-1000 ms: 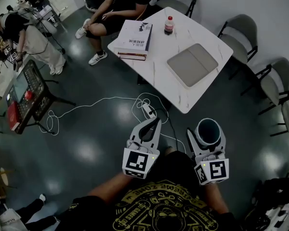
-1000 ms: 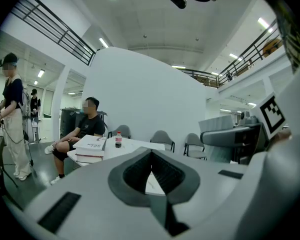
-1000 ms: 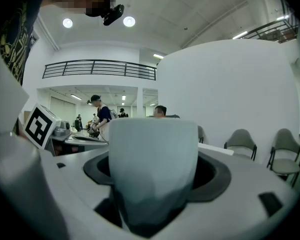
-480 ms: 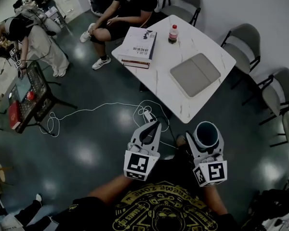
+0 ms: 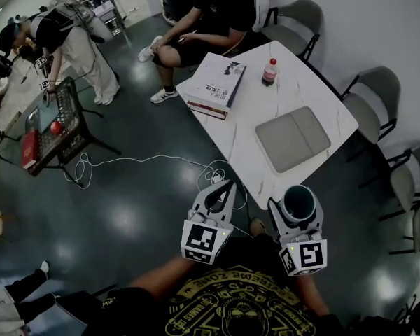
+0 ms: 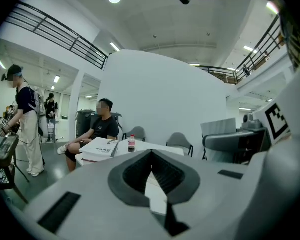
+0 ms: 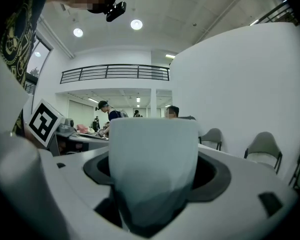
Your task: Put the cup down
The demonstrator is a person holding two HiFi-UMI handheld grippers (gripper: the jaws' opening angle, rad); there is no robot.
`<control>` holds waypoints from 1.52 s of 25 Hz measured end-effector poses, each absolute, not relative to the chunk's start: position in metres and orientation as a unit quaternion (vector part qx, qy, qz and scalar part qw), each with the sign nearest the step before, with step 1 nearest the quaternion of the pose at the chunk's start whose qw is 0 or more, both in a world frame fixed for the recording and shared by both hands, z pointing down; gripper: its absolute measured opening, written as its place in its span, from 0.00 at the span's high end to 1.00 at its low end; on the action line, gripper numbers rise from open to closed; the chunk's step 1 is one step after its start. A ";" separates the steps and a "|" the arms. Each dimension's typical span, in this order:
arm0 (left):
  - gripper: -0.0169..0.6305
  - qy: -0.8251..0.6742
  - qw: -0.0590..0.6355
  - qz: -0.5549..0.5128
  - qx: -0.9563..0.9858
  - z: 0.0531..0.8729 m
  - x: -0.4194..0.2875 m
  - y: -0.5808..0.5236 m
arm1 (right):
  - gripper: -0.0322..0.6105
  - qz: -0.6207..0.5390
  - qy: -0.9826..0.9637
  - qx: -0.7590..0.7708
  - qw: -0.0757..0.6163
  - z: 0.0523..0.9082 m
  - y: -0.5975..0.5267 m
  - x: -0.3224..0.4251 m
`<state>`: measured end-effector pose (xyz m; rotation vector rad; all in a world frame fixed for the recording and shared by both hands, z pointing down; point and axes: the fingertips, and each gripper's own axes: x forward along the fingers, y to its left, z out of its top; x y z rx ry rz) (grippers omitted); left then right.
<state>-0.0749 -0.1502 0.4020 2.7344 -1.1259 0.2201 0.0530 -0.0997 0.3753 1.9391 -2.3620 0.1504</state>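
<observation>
The left gripper (image 5: 226, 187) has its jaws closed together and holds nothing. The desk (image 5: 301, 93) lies nearer than a second ago, its near corner just ahead. The right gripper (image 5: 297, 212), jaws wide, clasps the upright cup (image 7: 154, 154) in the air. The approach is nearly complete and the set-down is still pending.

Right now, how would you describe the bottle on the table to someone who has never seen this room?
Find the white table in the upper middle of the head view. Near its far edge, right of the stack of books, stands a small bottle. It is the only upright thing there, red-capped with a dark drink, unlike the flat grey pad nearer the camera.
</observation>
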 end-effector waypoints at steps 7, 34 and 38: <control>0.97 -0.414 0.093 0.067 0.903 0.398 -0.030 -0.180 | 0.38 0.043 -0.802 0.595 0.038 0.375 -0.145 0.099; 0.97 -0.494 0.154 0.122 0.847 0.479 0.050 -0.231 | 0.38 0.058 -0.867 0.494 0.040 0.463 -0.249 0.166; 0.97 -0.498 0.153 0.139 0.842 0.501 0.052 -0.236 | 0.38 0.064 -0.868 0.490 0.051 0.487 -0.260 0.167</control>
